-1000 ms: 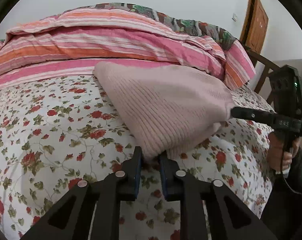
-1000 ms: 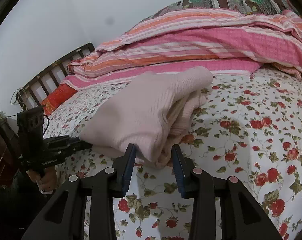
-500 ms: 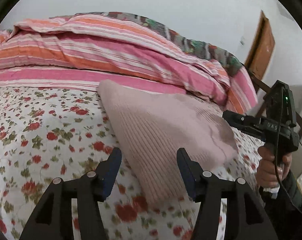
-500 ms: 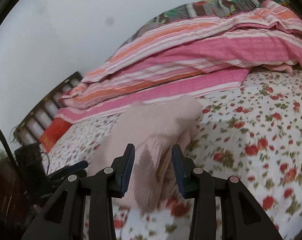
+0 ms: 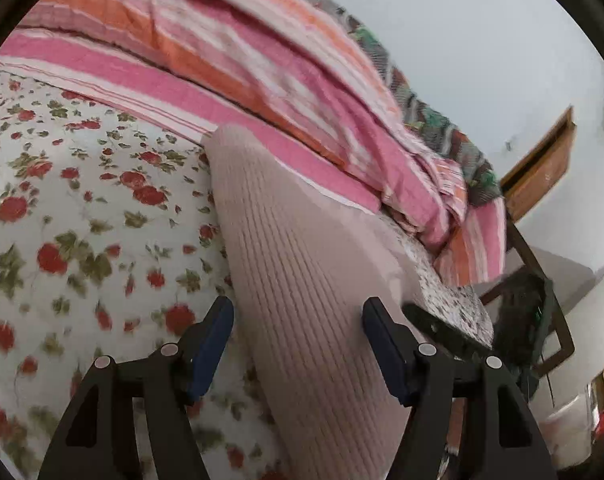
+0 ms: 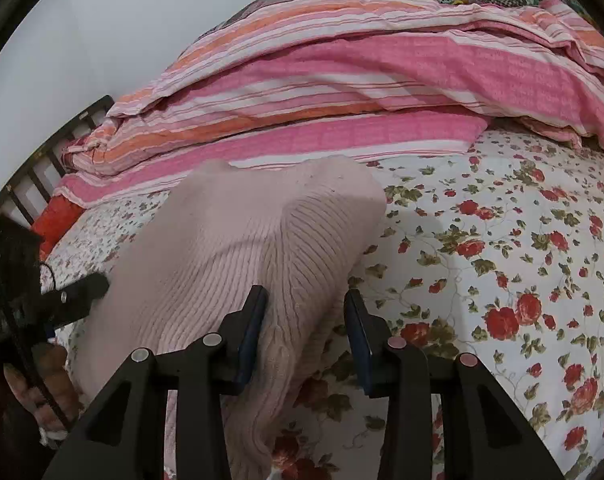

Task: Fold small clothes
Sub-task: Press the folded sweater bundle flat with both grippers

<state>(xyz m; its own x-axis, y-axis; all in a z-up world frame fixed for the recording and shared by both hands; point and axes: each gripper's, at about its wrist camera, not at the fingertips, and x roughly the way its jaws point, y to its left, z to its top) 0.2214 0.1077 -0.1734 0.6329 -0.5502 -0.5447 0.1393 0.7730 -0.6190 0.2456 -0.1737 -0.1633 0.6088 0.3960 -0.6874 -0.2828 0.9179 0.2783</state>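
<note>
A pale pink ribbed knit garment (image 5: 302, 280) lies folded on the floral bedsheet (image 5: 70, 208). It also shows in the right wrist view (image 6: 242, 240). My left gripper (image 5: 298, 344) is open, its blue-padded jaws standing wide on either side of the garment's near edge. My right gripper (image 6: 306, 332) is open too, jaws straddling the garment's bunched near end, the cloth loose between them. The right gripper shows at the garment's far side in the left wrist view (image 5: 434, 320). The left gripper shows at the left in the right wrist view (image 6: 78, 292).
A pink and orange striped quilt (image 6: 342, 92) is piled along the back of the bed. A dark wooden bed frame (image 6: 42, 160) runs at the left. A wooden door (image 5: 542, 168) stands in the white wall. The floral sheet (image 6: 502, 260) spreads to the right.
My left gripper has let go of the garment and opened wide, then tilted and moved in close. The right gripper's jaws have opened wider. The garment has dropped onto the sheet.
</note>
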